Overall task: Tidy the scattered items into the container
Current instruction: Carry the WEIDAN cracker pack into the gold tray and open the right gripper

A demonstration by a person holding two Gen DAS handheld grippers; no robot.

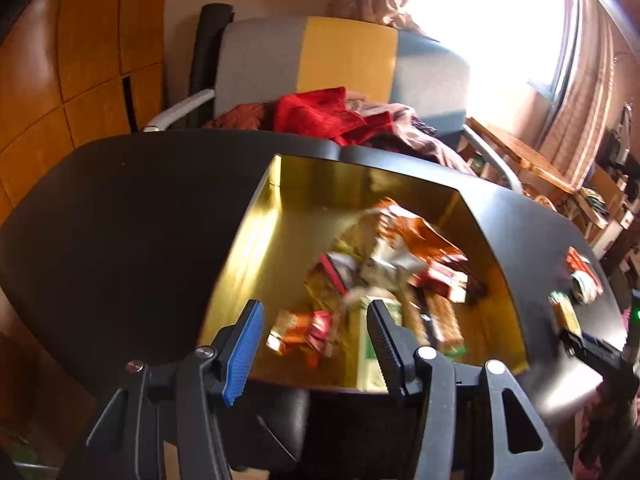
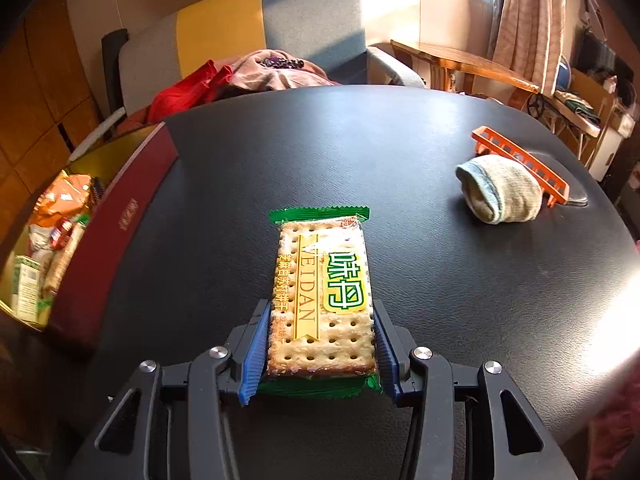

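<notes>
Gripping a cracker packet (image 2: 323, 292) by its long sides, the right gripper (image 2: 320, 354) had its blue pads pressed against the clear wrapper, near the end closest to the camera, while the green crimped far end of the packet pointed away across the black table (image 2: 400, 152). Whether the packet was resting on the tabletop or lifted just off it could not be told. To the left in that view stood the box (image 2: 120, 216), its dark red outer wall facing the packet and its gold inside already holding a heap of snack packets (image 2: 60, 232). Farther right on the table lay a rolled sock (image 2: 500, 194), touching an orange plastic comb-like piece (image 2: 520, 160) behind it. From the left wrist view, the left gripper (image 1: 316, 340) hung over the near edge of the same box (image 1: 256, 248) with its jaws spread wide and nothing between them; the wrappers (image 1: 384, 280) inside looked blurred, so their labels could not be read. At the right edge of that view the other gripper appeared with its packet (image 1: 565, 312), near the sock (image 1: 583, 286). Behind the table stood an armchair (image 1: 344, 60) with red cloth (image 1: 320, 114) piled on its seat.
</notes>
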